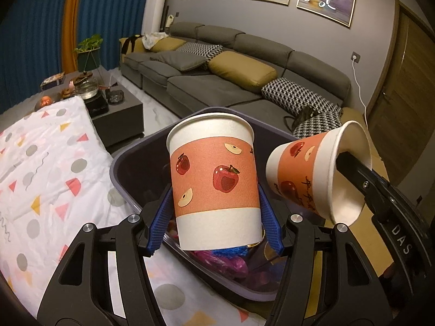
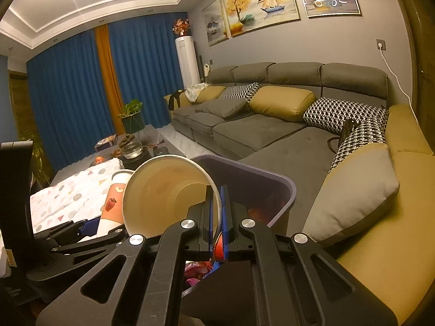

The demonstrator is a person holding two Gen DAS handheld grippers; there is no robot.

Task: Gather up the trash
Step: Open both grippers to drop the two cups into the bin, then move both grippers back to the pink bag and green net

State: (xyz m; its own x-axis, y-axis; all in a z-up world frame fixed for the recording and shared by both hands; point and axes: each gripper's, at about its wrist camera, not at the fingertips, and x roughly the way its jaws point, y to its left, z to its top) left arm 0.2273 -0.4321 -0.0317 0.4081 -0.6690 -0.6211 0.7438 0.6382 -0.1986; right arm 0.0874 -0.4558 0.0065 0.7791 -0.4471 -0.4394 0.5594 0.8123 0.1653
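Observation:
A paper cup with an apple print (image 1: pixel 214 174) hangs upright over the dark purple bin (image 1: pixel 127 171), and my left gripper (image 1: pixel 214 198) is shut on its sides with the blue fingers (image 1: pixel 163 217). A second apple cup (image 1: pixel 299 174) lies tilted on its side just to the right, also above the bin. My right gripper (image 2: pixel 216 198) is shut on that cup's (image 2: pixel 163 195) rim, one finger inside the mouth. The bin (image 2: pixel 258 179) holds colourful wrappers (image 1: pixel 225 260). From the right wrist view the left cup (image 2: pixel 111 203) shows partly behind the tilted one.
A white cloth with coloured shapes (image 1: pixel 49 176) covers the surface left of the bin. Behind it is a grey coffee table (image 1: pixel 119 108) with a glass pot. A grey and mustard sofa (image 2: pixel 272 133) runs behind and right of the bin.

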